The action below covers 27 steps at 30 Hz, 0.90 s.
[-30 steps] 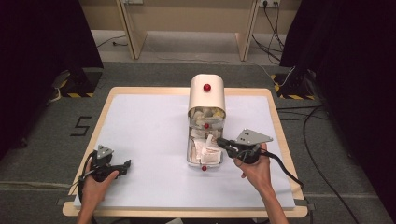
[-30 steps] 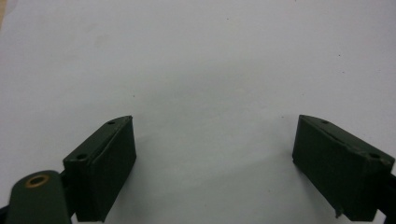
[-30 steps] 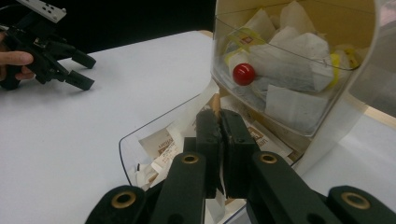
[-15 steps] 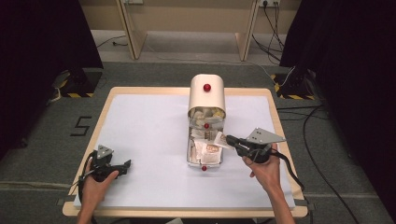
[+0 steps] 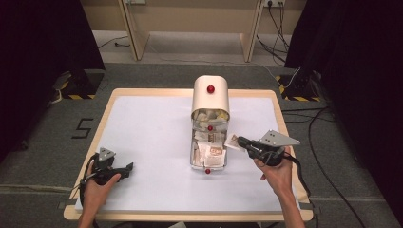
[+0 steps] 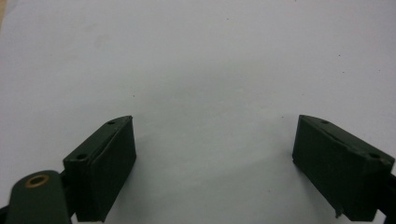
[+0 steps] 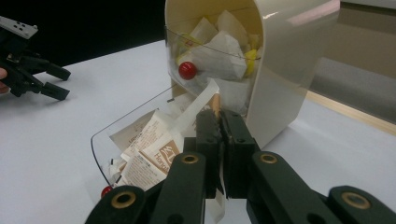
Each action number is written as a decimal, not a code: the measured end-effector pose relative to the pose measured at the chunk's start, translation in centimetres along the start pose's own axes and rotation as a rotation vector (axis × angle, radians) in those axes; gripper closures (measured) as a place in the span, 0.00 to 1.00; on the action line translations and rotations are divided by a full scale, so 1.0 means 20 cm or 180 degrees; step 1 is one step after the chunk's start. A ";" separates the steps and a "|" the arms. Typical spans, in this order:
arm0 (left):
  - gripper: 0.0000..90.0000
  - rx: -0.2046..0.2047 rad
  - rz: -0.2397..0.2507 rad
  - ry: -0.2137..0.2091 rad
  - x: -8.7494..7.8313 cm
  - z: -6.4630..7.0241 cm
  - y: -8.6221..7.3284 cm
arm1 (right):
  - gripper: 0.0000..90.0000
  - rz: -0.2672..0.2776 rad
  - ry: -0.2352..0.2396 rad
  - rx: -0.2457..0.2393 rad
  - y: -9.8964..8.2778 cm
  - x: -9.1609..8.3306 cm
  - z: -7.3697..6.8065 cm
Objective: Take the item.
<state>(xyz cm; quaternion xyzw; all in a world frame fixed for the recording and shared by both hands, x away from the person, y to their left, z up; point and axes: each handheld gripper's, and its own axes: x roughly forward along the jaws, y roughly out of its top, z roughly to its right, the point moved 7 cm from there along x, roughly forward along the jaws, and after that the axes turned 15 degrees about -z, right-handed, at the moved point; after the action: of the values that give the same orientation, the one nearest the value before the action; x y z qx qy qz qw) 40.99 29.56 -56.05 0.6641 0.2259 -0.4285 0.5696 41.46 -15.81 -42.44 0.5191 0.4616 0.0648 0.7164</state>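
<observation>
White table [image 5: 142,123] is seen bare around the cream dispenser [image 5: 210,95]. A sachet [image 5: 233,141], apparently a tea-bag packet, has been drawn clear at 3 o'clock of its tray by the right gripper [image 5: 239,140], jaws clamped. Left gripper [image 5: 128,167] rests gaping, empty.

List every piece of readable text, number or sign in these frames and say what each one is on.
"5": dark figure on the grey floor left of the table.
"Hon…": brown print on a packet in the clear tray; the rest is cut off.
Small print on the neighbouring packets: too blurred to read.
Packet clamped in the right hand-held gripper: print unreadable.
</observation>
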 end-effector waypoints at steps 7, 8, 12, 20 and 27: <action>0.14 0.0000 0.0000 0.0000 0.00 0.00 0.00 | 0.97 -0.0019 -0.0051 0.0040 -0.02 -0.01 0.03; 0.14 0.0000 0.0000 0.0000 0.00 0.00 0.00 | 0.97 -0.0019 -0.0051 0.0040 -0.02 -0.01 0.03; 0.14 0.0001 0.0001 0.0000 0.00 0.00 0.00 | 0.97 -0.0025 -0.0067 0.0062 -0.04 -0.02 0.05; 0.14 0.0001 0.0000 0.0000 0.00 0.00 0.00 | 0.97 -0.0043 -0.0131 0.0141 -0.08 -0.04 0.10; 0.14 0.0001 0.0000 0.0001 0.00 0.00 0.00 | 0.97 -0.0066 -0.0178 0.0213 -0.12 -0.05 0.14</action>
<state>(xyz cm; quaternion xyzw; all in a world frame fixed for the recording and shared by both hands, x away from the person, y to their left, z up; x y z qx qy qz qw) 40.99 29.56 -56.05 0.6641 0.2259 -0.4285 0.5695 41.95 -19.40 -43.61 0.5396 0.4487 0.0274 0.7119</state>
